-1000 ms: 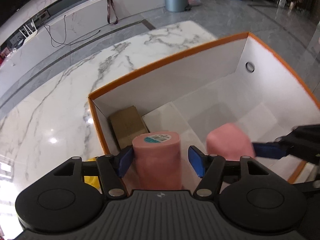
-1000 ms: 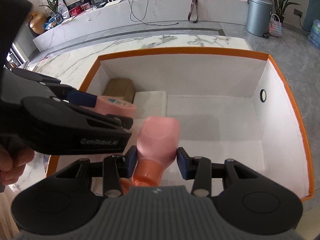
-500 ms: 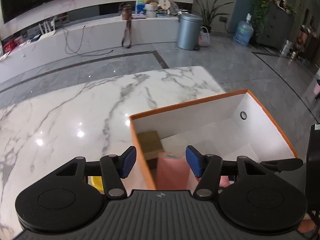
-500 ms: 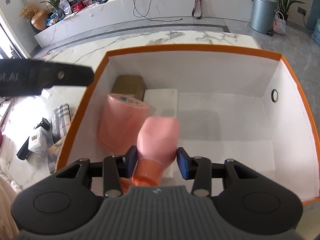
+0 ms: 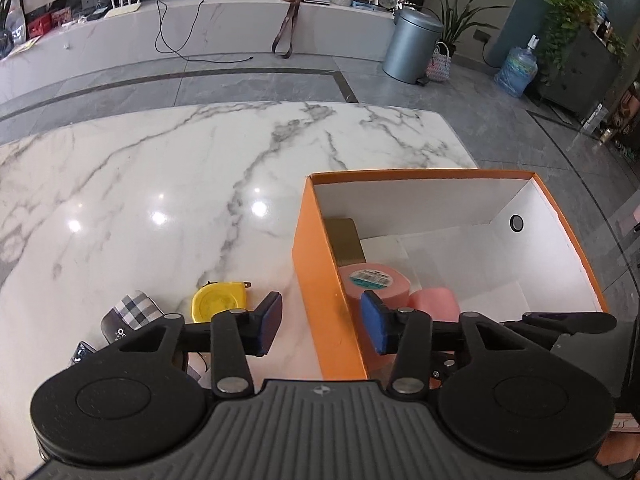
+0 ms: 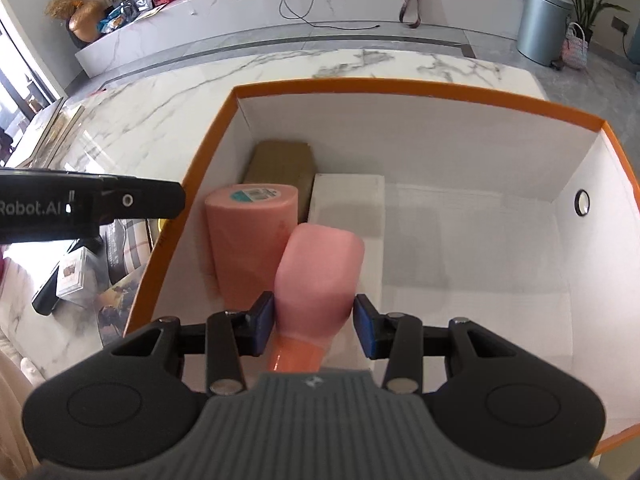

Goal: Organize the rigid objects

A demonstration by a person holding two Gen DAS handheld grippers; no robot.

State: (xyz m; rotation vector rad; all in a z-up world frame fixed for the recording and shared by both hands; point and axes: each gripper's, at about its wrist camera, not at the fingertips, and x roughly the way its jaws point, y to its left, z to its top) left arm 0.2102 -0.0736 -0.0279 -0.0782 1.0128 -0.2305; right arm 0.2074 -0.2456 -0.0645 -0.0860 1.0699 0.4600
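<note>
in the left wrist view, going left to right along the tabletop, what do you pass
Checked cloth → yellow tape measure → orange box wall → pink cylinder → pink bottle.

The left tool [image 5: 320,328] has let go of the pink cylinder [image 6: 252,232], which now stands alone against the left wall of the orange box [image 6: 400,84]. That tool has pulled back out over the box's left wall, its jaws closing on nothing. The tabletop [image 5: 160,184] left of the box has come into its view.
</note>
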